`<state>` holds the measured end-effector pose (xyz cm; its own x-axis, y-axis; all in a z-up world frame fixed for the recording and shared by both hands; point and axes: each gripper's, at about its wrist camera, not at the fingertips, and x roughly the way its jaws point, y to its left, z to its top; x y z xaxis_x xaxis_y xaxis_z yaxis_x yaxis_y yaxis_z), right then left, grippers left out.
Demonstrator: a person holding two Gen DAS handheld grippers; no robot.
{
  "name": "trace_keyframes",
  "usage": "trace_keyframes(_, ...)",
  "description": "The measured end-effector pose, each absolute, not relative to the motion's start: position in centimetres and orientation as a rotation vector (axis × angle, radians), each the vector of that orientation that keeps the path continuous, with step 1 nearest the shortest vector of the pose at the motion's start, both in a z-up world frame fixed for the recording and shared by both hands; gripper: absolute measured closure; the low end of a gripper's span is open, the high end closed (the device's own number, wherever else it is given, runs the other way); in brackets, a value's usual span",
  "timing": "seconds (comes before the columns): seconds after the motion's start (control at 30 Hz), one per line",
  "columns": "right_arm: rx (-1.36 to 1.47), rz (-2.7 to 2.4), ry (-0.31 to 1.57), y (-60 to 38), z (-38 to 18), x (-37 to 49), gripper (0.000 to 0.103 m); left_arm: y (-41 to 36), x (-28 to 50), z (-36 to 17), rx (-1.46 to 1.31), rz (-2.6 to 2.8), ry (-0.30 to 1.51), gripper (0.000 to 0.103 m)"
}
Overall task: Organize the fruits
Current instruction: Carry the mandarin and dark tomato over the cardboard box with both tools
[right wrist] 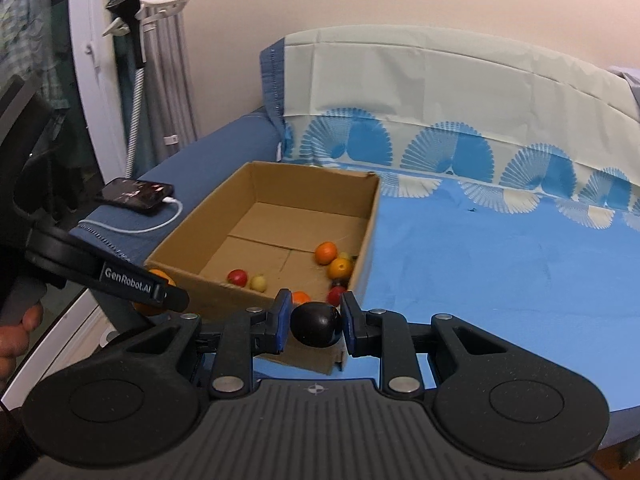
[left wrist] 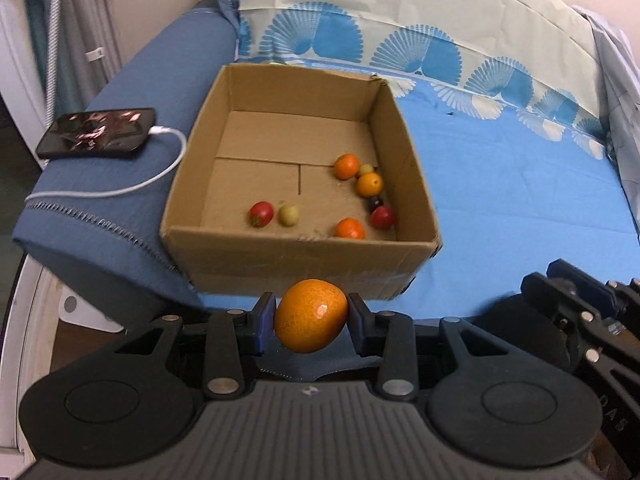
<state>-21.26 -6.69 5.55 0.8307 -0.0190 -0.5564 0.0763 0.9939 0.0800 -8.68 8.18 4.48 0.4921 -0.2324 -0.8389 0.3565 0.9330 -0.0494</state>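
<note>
Blue bedding (left wrist: 500, 184) spreads under everything, with a fan-patterned sheet (left wrist: 400, 8) draped up the wall behind and a darker blue cushion (left wrist: 120, 184) on the left that carries a phone (left wrist: 96, 133) on a white cable (left wrist: 160, 176).

My left claw (left wrist: 311, 318) tilts steeply down just short of the cardboard box (left wrist: 280, 256), its blue pads pressed on a large orange (left wrist: 311, 316) held in the air before the box's near wall. My right claw (right wrist: 316, 324) angles down more gently at the near right corner of the same box, closed tight on a dark, almost black round fruit (right wrist: 316, 325). In the right view a person's fingers (right wrist: 18, 332) wrap the left handle at the frame's edge.

Inside the box I count three small oranges (left wrist: 346, 166), two red fruits (left wrist: 261, 213), and a pale yellow-green one (left wrist: 289, 215), most bunched along the right wall. Two more sit wedged between the oranges there, one pale, one dark; I cannot tell what they are.

From the right view, the left claw's arm covers most of its orange, and the box's near wall is partly blocked by my right claw's fingers.
</note>
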Motion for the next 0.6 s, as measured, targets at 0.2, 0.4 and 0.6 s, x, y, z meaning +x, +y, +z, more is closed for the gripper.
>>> trace_keyframes(0.2, 0.07, -0.035, 0.584, -5.5, 6.0, -21.6, 0.075, 9.8, -9.9, 4.4, 0.124, -0.35, 0.975, 0.061)
trace_keyframes(0.4, 0.055, -0.031, 0.581, -4.9, 6.3, -21.7, 0.075, 10.3, -10.3, 4.3, 0.108, -0.352, 0.975, 0.061)
trace_keyframes(0.6, 0.037, -0.026, 0.58, -4.5, 6.3, -21.5, 0.075, 10.6, -10.1, 4.2, 0.094, -0.353, 0.978, 0.061)
